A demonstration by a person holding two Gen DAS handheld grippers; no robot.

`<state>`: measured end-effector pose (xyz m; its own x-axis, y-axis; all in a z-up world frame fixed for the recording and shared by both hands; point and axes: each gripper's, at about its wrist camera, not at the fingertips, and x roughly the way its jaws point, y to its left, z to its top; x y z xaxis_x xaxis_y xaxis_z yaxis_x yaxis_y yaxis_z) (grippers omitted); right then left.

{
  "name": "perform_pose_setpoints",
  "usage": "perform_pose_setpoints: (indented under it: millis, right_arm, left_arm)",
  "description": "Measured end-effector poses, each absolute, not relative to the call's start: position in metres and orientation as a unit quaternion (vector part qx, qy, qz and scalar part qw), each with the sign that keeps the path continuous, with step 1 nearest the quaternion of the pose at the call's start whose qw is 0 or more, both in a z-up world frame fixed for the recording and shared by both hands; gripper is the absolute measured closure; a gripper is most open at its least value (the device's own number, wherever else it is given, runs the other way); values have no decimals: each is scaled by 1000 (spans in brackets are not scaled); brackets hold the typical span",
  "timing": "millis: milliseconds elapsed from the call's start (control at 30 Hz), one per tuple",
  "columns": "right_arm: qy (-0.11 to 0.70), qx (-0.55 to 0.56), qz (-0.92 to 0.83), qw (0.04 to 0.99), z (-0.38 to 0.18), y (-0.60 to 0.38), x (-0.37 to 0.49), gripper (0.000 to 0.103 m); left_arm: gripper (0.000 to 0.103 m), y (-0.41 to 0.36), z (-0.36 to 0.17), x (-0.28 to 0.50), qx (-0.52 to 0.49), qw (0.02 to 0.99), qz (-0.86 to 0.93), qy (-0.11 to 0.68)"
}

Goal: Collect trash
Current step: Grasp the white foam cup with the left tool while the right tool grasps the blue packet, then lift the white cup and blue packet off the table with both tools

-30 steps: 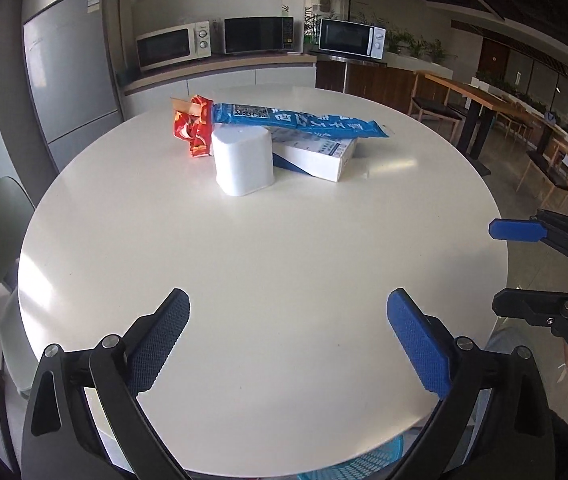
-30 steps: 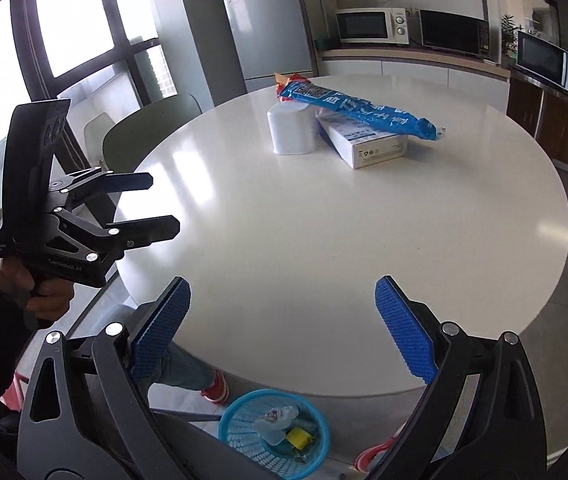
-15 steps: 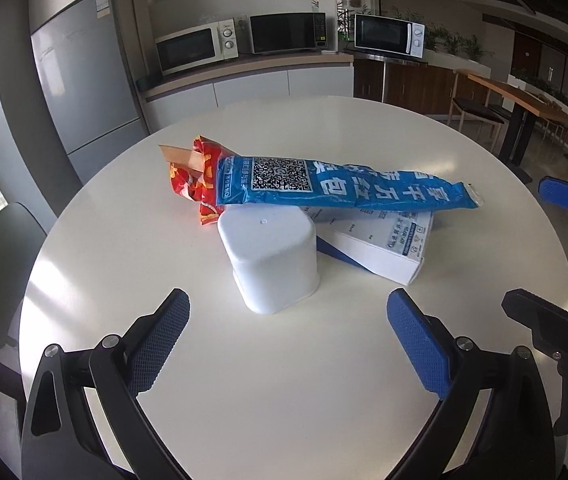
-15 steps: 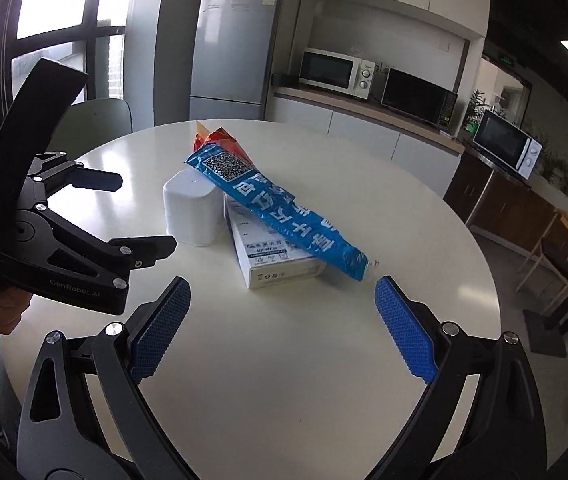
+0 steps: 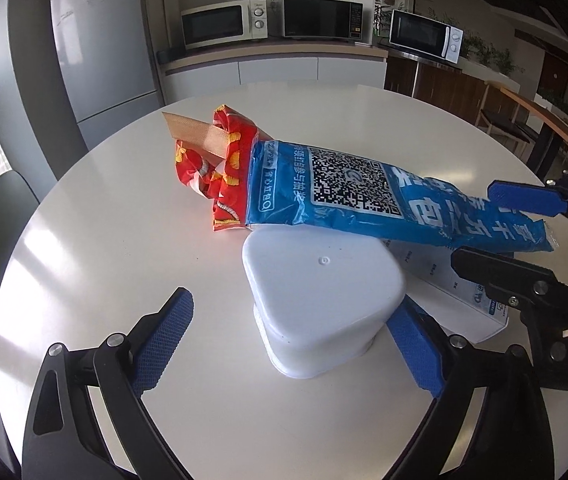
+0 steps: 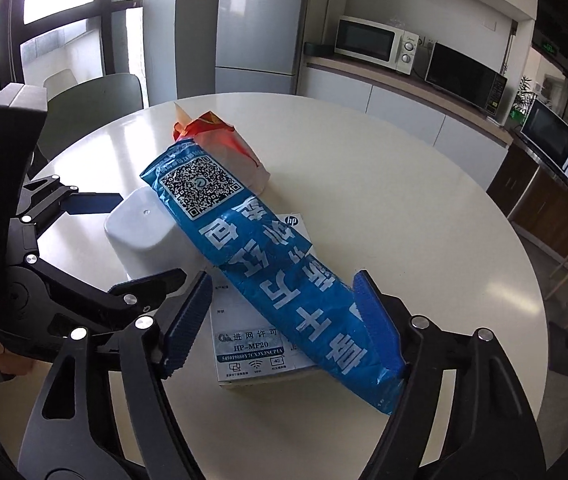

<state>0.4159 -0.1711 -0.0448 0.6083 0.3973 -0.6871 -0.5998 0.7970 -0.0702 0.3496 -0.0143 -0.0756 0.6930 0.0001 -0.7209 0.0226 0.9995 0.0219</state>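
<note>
Left wrist view looks down along its fingers, close over the white tub [image 5: 320, 300], facing the microwaves. Right wrist view sits just as close, angled from the other side. Both share the blue packet [image 5: 384, 196] on the table [image 6: 424, 220], whose edges warp, probably lens distortion.

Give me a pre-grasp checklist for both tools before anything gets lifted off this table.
1. Right tool straddles the blue wrapper: ok; its jaws have just been closing, one pad meets the wrapper's edge, the other stands apart.
2. Firm grip on the wrapper: not ok yet.
3. Left tool straddles the white container: ok, jaws open; far pad's contact cannot tell.
4. Wrapper free to lift: ok; nothing lies on it, and it rests across the container and the white box.
5. Red snack bag clear of both tools: ok.
6. Tools clear of each other: cannot tell, they stand close.
</note>
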Motion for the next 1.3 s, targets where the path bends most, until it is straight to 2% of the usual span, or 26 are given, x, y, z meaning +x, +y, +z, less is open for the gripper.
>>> perform_pose_setpoints:
  millis: [133, 200, 267, 567, 933, 1300]
  right_arm:
    - [347, -127, 265, 891, -52, -175, 421, 86]
    - [343, -110, 256, 897, -50, -181, 419, 93]
    - [339, -95, 260, 899, -47, -188, 414, 93]
    - [347, -75, 262, 898, -49, -202, 387, 93]
    - [350, -30, 291, 890, -46, -219, 335, 94]
    - [343, -2, 320, 883, -42, -229, 263, 101]
  left_arm:
    - [11, -14, -75, 350, 15, 922, -11, 387]
    - [18, -13, -74, 350, 16, 922, -15, 387]
    - [37, -14, -74, 351, 17, 920, -17, 392]
    - [38, -13, -72, 340, 29, 920, -6, 392]
    - [38, -3, -54, 286, 22, 925, -15, 378]
    - [38, -15, -45, 219, 23, 927, -43, 371]
